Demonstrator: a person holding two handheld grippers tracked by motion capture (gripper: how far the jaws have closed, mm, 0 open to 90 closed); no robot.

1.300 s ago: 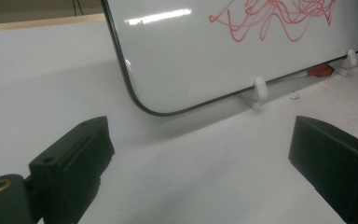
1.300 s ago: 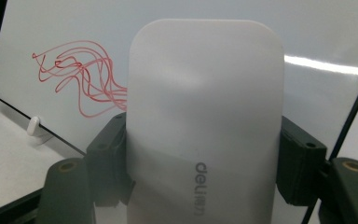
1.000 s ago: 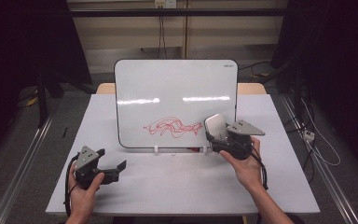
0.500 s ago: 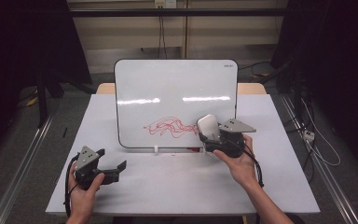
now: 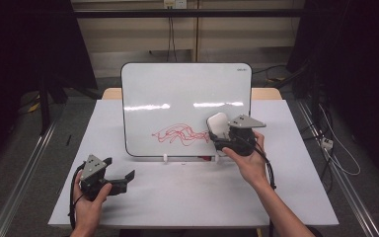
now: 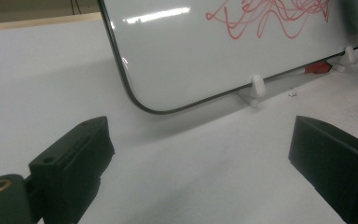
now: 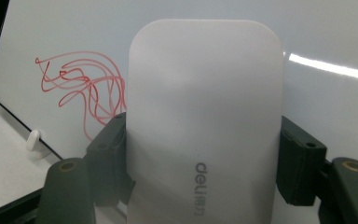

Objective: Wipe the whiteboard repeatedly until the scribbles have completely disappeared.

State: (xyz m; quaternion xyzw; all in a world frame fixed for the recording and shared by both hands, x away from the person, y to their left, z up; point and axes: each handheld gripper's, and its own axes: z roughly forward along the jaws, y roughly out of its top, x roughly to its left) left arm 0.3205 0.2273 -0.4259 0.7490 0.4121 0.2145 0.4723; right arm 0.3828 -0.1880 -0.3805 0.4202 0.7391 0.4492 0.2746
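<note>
Right claw [image 5: 216, 132] first: clenched on one eraser [image 7: 204, 121], a smooth white block with rounded corners and grey "deli" lettering near its lower end. In the right gripper view its two black jaws press on the eraser's two long sides, low in the frame. The eraser's far end is up against the board [image 5: 187, 106], at the right end of the scribble [image 5: 180, 134]; I cannot tell if it is touching.

One scribble, red, a loose tangle of looping lines, sitting in the lower middle of the board in the high view. One board, glossy white with a thin dark rim and rounded corners, standing tilted back at centre frame. Two bright strips of reflected light run across its face. Small white plastic feet [image 6: 258, 86] hold its lower edge; two show in the left gripper view. Between those two, tucked under the board's lower edge, lies a red thing [image 6: 318, 68], too small to name.

Left claw [image 5: 123, 177] now, lower left of the high view: released, jaws wide apart with nothing between them, low over the desk [image 5: 187, 192] and well apart from the board. In the left gripper view its two matte black blocky jaws frame the board's lower corner.

One desk, flat, matte white, rectangular. Two hands, one on each gripper; a dark cable [image 5: 268, 170] trails by the right wrist.
</note>
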